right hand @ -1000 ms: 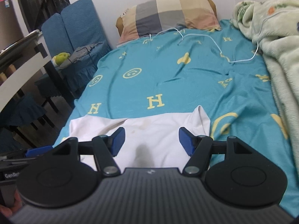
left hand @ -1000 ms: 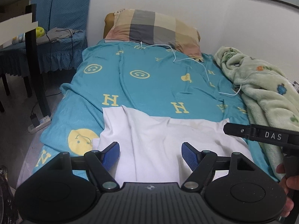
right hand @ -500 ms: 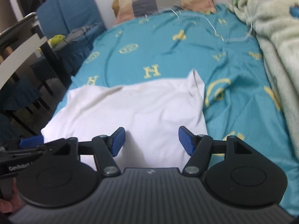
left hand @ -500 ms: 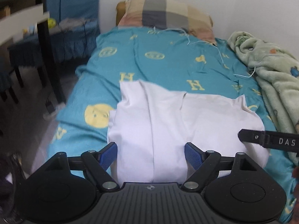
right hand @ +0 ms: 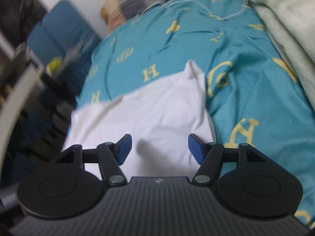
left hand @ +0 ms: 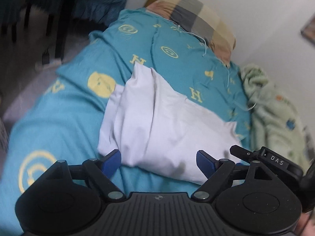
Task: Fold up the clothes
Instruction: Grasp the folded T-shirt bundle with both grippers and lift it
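Both cameras have swung and tilted; the white garment point(left hand: 167, 122) on the bed point(left hand: 59, 118) lies at twelve o'clock of the left tongs point(left hand: 158, 162) and right tongs point(right hand: 159, 148), both apart

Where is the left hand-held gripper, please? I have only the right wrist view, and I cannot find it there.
Observer: The left hand-held gripper is open and empty, its fingers on either side of the near edge of the white garment.
Operator: Is the near hem visible? My right hand-held gripper hides it.
Observer: Yes. In the left wrist view the hem lies on the teal sheet, with bare sheet in front of it.
Operator: Does the garment's left side lie flat?
Observer: No. A raised lengthwise fold runs along its left part.
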`<state>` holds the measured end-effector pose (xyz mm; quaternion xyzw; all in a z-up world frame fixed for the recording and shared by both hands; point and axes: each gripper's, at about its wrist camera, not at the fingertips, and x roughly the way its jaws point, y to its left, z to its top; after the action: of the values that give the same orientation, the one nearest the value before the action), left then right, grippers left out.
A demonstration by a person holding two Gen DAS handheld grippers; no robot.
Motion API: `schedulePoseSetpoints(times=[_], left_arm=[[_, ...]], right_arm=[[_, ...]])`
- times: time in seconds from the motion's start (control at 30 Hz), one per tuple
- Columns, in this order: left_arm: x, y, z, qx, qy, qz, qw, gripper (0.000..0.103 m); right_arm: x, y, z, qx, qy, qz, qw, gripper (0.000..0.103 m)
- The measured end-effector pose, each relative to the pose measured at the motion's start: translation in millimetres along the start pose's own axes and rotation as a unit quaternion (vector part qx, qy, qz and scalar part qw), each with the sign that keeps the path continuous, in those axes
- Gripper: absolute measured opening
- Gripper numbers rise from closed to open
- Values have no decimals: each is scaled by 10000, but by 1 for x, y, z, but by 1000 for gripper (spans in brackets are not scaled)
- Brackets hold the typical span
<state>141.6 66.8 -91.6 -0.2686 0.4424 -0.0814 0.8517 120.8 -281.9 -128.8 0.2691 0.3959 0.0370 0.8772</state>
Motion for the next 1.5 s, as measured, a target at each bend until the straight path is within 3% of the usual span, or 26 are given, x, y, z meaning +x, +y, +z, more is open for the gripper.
schedulePoseSetpoints(times=[0.13, 0.27, 0.43, 0.5, 0.6, 0.7, 0.77, 0.83, 0.93, 1.07, 1.13, 1.23, 1.33, 1.5], left_arm=[[1, 19, -11, -1026, 335, -714, 9916, 87], [21, 25, -11, -1476, 491, -692, 9854, 88], [60, 36, -15, -2295, 770, -908, 9660, 89], [70, 38, -16, -2478, 696, -884, 9622, 88], [77, 36, -11, -2547, 453, -1018, 9606, 84], [83, 37, -8, -2651, 353, -1008, 9583, 61], [85, 39, -8, -2676, 329, -1047, 9573, 53], [81, 36, -10, -2615, 204, -1096, 9588, 39], [74, 30, -12, -2496, 22, -1207, 9608, 29], [71, 20, -10, -2366, -142, -1385, 9616, 27], [71, 17, -8, -2359, -160, -1457, 9607, 26], [73, 15, -8, -2394, -112, -1508, 9591, 27], [75, 14, -9, -2478, -85, -1570, 9560, 27], [84, 8, -12, -2530, -7, -1472, 9562, 28]], right_arm=[[-18, -13, 11, 656, -249, 255, 9972, 68], [-33, -19, 13, 976, -410, 550, 9929, 68], [-47, -29, 13, 1482, -476, 947, 9833, 68], [-50, -34, 13, 1689, -507, 1043, 9788, 68], [-50, -37, 12, 1815, -521, 1026, 9766, 67], [-45, -40, 9, 2009, -429, 1141, 9720, 67], [-41, -42, 5, 2254, -313, 1300, 9650, 67], [-36, -46, -2, 2604, -149, 1472, 9541, 67], [-25, -50, -15, 3166, 143, 1608, 9347, 67], [-11, -52, -34, 3852, 537, 1709, 9053, 67], [-3, -46, -44, 3985, 768, 1764, 8968, 67], [10, -29, -56, 3959, 1101, 1841, 8929, 67], [29, -17, -63, 3607, 1321, 1697, 9075, 68], [44, -35, -57, 3757, 846, 1290, 9138, 66]])
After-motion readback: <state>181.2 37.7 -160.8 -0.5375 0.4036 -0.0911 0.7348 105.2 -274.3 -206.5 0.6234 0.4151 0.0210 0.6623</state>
